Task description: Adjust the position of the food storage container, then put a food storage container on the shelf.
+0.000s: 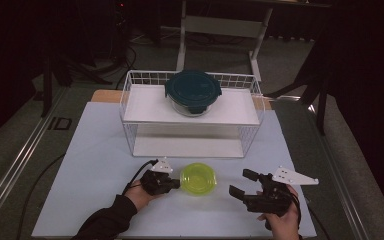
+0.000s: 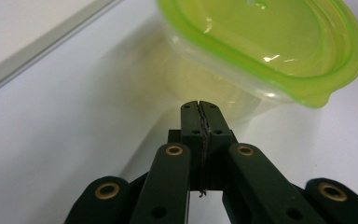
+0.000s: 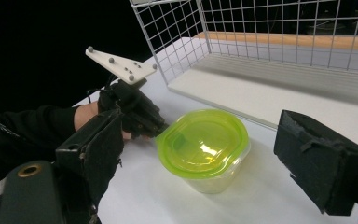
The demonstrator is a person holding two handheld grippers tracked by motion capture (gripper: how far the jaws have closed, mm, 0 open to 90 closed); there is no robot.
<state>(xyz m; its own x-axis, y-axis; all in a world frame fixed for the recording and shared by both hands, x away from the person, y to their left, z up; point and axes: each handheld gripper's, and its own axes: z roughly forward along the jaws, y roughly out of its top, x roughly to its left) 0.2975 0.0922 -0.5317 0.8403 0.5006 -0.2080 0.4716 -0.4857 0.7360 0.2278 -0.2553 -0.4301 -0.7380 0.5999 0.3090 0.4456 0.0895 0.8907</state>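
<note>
A clear plastic container with a yellow-green lid (image 1: 198,178) stands on the white table top in front of the wire rack. My left gripper (image 1: 176,184) lies just left of it, jaws shut with nothing between them. In the left gripper view the shut tips (image 2: 200,108) point at the container's wall (image 2: 242,100) just under the lid rim; I cannot tell whether they touch. My right gripper (image 1: 240,183) is open, a short way right of the container. In the right gripper view its two pads stand wide on either side of the container (image 3: 203,147), still nearer than it.
A white wire rack (image 1: 130,95) with two shelves stands at the back of the table. A glass container with a dark teal lid (image 1: 193,90) sits on its upper shelf. The white table top (image 1: 95,165) spreads to both sides. A dark floor lies beyond the edges.
</note>
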